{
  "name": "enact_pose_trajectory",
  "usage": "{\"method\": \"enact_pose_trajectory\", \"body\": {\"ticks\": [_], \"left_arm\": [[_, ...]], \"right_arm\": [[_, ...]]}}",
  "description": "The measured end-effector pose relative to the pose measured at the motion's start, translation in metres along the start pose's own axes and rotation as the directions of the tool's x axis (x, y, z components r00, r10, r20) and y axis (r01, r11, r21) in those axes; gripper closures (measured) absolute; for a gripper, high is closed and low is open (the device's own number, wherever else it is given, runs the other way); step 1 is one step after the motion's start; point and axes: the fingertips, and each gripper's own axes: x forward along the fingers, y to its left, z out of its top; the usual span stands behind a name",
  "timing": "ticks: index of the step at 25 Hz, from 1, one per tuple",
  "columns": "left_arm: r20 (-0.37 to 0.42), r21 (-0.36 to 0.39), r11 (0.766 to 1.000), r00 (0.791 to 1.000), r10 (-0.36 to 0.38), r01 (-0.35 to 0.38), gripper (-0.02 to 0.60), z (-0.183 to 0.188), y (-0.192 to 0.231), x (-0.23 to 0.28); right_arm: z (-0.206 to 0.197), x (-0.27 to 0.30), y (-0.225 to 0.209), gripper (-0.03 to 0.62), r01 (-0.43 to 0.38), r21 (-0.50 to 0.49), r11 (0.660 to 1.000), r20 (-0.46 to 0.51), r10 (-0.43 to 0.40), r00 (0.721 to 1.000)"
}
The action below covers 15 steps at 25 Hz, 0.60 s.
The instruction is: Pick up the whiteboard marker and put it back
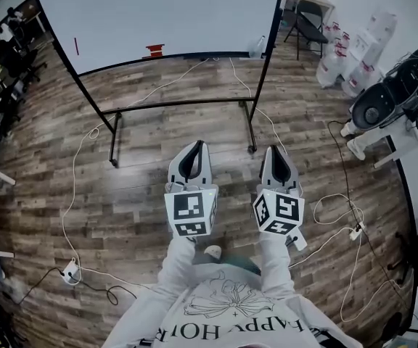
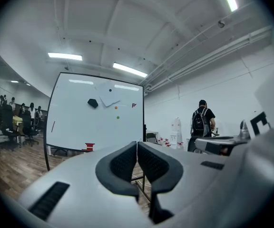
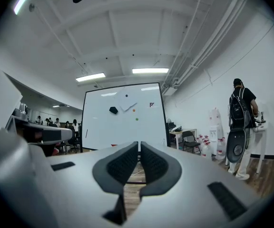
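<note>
Head view: I'm holding left tool [image 1: 197,148] and right tool [image 1: 275,151] shut, empty, well off the whiteboard [image 1: 158,13]. Marker [image 1: 76,46], likely the thin red stick, is sitting near its left edge. Pickup not yet started; next needs closing in, one tool opening.

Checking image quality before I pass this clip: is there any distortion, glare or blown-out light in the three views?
Head view: fisheye bows the white rolling whiteboard and its black frame; a pale sheen lies on the wood-plank floor. Left gripper view: dark round vignette, long ceiling strip lights blown out. Right gripper view: same vignette; white ceiling pipes bend.
</note>
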Motion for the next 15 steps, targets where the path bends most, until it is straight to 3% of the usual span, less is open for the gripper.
{"method": "enact_pose_trajectory", "body": {"ticks": [8,15], "left_arm": [[-0.033,0.004,1.000,0.999,-0.001,0.001,0.572,-0.010,0.020,0.016],[-0.052,-0.001,1.000,0.999,0.017,-0.018,0.572,-0.019,0.028,0.062]], "right_arm": [[-0.010,0.022,0.010,0.589,0.007,0.001,1.000,-0.029,-0.007,1.000],[-0.018,0.069,-0.001,0.589,-0.008,0.014,1.000,-0.041,0.008,0.999]]}}
